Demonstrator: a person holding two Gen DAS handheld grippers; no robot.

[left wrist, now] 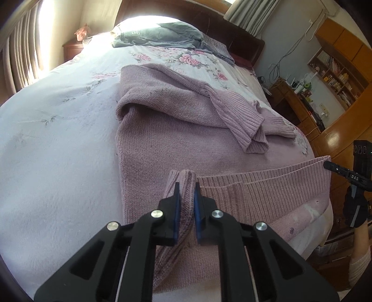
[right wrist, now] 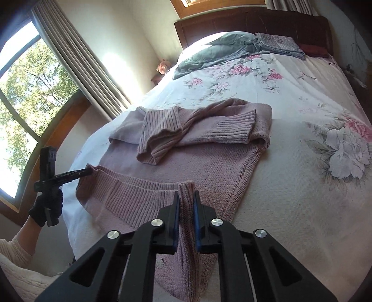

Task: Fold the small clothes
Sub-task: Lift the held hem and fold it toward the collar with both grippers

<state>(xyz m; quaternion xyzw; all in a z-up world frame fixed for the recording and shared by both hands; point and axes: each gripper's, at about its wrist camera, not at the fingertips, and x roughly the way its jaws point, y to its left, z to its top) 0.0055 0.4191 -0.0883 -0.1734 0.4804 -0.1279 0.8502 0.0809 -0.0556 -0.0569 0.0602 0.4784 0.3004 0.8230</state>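
The pink sweater [left wrist: 186, 144] lies flat on the bed [left wrist: 58, 139], on a white cover with pink flowers. Its two sleeves [right wrist: 176, 130] are folded across the top part. The left gripper [left wrist: 186, 197] is pinched tight on one corner of the ribbed bottom edge. The right gripper [right wrist: 186, 199] is pinched tight on the other corner, and the edge is lifted up between them. A gray shirt [right wrist: 209, 53] lies near the dark headboard [right wrist: 255, 21], well apart from the sweater.
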